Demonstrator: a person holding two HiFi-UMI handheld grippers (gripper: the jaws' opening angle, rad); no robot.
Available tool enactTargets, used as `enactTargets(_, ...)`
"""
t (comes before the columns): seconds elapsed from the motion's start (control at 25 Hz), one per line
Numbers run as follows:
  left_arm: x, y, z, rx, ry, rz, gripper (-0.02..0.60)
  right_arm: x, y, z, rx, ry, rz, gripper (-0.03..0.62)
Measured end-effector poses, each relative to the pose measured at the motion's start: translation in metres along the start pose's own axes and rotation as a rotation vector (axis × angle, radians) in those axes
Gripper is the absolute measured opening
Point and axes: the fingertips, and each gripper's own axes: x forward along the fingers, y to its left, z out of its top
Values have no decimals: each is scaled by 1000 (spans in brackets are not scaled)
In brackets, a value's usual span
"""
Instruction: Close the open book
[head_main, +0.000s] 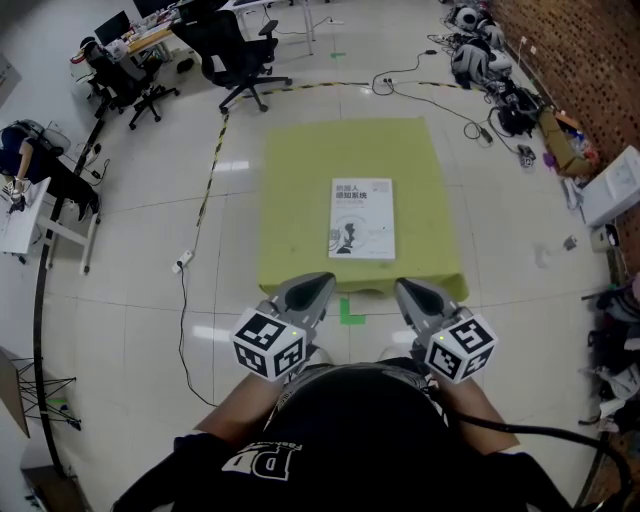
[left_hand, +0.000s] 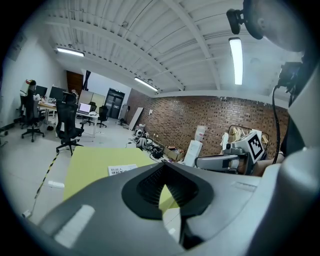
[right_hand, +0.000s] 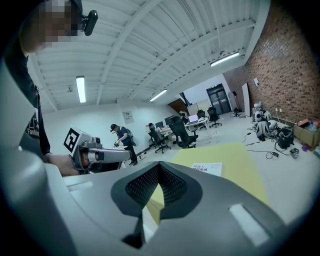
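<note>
A yellow-green counter (head_main: 300, 200) is standing in the middle of a pale tiled floor (head_main: 130, 330). A black office chair (head_main: 235, 55) is sitting beyond its far left corner. A white power strip (head_main: 182, 262) is lying on the floor to its left, a black cable (head_main: 181, 330) trailing from it. Gear is lying along a brick wall (head_main: 590, 50) at the right. A green tape mark (head_main: 347, 312) is showing just before the counter's near edge. A person (head_main: 25, 150) is leaning over a white desk (head_main: 20, 220) at far left.

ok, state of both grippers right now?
Left gripper: shut, holding nothing.
Right gripper: shut, holding nothing.
</note>
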Motion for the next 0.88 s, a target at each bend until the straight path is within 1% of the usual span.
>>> enactTargets(0.88, 9, -7, -2, 21, 14, -1, 8, -5, -2, -3, -51, 31, 13, 6)
